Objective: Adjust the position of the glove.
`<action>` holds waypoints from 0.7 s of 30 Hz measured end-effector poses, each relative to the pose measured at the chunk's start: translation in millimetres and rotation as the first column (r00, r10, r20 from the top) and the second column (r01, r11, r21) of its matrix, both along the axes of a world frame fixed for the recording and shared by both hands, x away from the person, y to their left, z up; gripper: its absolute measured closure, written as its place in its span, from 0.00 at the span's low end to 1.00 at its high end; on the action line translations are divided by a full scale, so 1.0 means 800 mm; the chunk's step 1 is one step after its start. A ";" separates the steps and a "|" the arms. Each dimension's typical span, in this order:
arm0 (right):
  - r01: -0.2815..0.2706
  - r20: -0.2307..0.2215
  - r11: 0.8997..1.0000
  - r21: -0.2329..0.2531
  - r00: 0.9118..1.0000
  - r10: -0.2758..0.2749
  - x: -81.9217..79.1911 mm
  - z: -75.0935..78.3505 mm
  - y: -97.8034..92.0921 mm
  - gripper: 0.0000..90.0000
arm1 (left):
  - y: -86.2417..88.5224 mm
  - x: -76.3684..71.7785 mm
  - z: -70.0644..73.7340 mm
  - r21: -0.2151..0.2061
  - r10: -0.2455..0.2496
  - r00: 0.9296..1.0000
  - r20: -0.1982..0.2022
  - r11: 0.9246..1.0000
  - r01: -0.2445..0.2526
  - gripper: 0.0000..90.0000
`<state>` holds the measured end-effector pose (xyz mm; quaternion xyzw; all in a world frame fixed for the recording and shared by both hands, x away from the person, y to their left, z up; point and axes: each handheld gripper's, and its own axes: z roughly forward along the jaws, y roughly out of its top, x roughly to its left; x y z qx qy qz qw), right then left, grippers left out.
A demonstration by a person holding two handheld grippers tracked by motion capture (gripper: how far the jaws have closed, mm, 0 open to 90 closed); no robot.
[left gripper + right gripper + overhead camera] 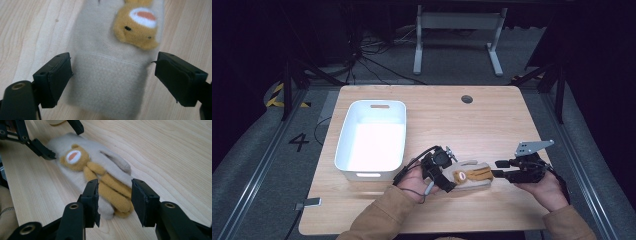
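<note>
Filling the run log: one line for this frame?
left gripper: open, straddling glove cuff | right gripper: open, at glove fingertips | bin: empty

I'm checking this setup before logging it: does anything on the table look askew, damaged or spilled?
Nothing stands out. The beige bear glove lies flat on the wooden table, whole and unsoiled, between the open left gripper at its cuff and the open right gripper at its fingertips. The white bin sits upright beside them.
</note>
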<state>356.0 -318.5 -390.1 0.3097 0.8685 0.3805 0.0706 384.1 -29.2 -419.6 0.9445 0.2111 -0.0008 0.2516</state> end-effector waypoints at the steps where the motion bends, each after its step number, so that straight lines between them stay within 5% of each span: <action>1: 0.001 -0.002 1.000 0.003 1.000 -0.001 0.000 0.000 0.000 0.64 | -0.001 0.000 -0.002 0.007 -0.007 1.000 0.010 1.000 0.007 0.14; 12: 0.003 -0.008 1.000 0.012 1.000 -0.003 0.000 -0.001 0.000 0.64 | -0.015 0.007 -0.022 0.062 -0.020 1.000 -0.009 0.998 0.021 0.04; 21: 0.000 -0.010 1.000 0.024 1.000 0.000 0.001 -0.002 -0.001 0.63 | -0.021 0.001 -0.030 0.106 -0.045 0.999 -0.001 0.993 0.045 0.07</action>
